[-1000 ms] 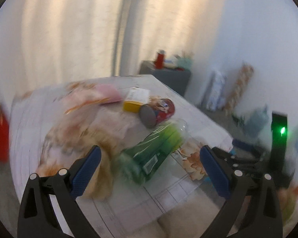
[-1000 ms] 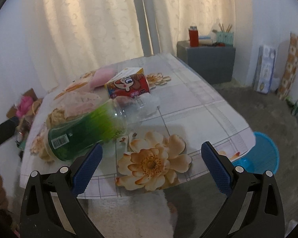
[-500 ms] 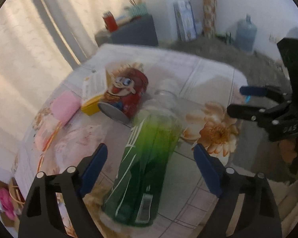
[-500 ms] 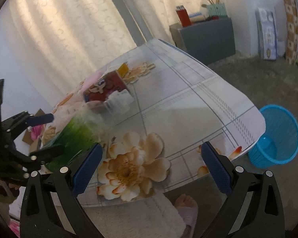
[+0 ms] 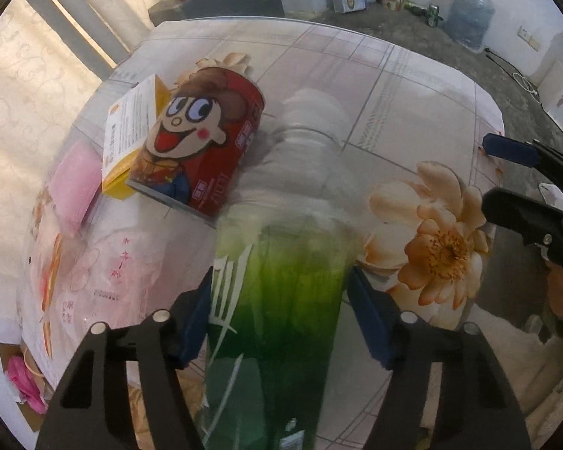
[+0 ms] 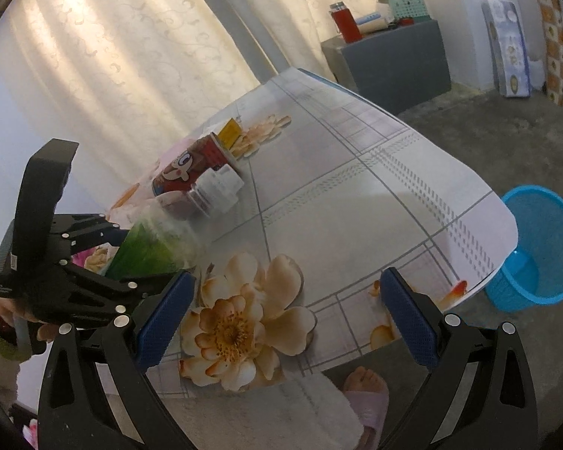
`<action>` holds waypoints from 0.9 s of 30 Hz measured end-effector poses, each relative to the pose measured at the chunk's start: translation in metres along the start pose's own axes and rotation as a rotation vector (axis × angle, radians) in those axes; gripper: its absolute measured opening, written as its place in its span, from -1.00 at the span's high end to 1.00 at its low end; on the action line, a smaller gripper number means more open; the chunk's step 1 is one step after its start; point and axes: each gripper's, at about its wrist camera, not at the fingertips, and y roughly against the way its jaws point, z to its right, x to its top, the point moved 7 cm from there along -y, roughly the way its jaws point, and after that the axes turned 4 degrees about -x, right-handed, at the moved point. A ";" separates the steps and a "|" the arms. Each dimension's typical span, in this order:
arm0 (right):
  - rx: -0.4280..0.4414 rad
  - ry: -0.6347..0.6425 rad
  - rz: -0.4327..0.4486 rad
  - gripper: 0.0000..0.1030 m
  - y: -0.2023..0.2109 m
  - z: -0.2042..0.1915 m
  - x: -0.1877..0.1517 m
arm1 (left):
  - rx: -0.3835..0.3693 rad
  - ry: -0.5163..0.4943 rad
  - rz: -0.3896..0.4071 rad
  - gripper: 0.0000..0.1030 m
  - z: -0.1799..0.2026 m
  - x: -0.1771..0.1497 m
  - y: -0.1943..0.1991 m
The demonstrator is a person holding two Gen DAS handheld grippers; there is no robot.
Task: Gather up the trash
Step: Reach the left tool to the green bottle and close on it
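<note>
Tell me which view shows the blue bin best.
Right wrist view: the blue bin sits in full sight on the floor past the table edge, open top visible. The left wrist view shows nothing of it; the green bottle fills that frame.

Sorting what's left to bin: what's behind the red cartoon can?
Behind the red cartoon can lies a yellow-and-white carton, with a pink packet beyond it. The can hides part of the carton, so its contents cannot be seen.

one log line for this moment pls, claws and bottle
left claw: closing around lying green plastic bottle, contact unclear | right claw: open, empty, over floral tablecloth | blue plastic bin: on floor
</note>
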 end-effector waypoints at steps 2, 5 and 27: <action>0.000 0.001 0.000 -0.85 -0.001 0.001 0.000 | -0.006 0.002 -0.002 -0.23 0.000 0.000 0.001; 0.001 0.001 0.001 -0.85 0.000 0.001 0.000 | -0.021 0.021 0.001 -0.21 -0.003 -0.003 0.005; -0.012 -0.036 0.044 -0.85 0.042 0.004 0.018 | -0.382 0.663 0.493 -0.19 -0.002 -0.082 0.109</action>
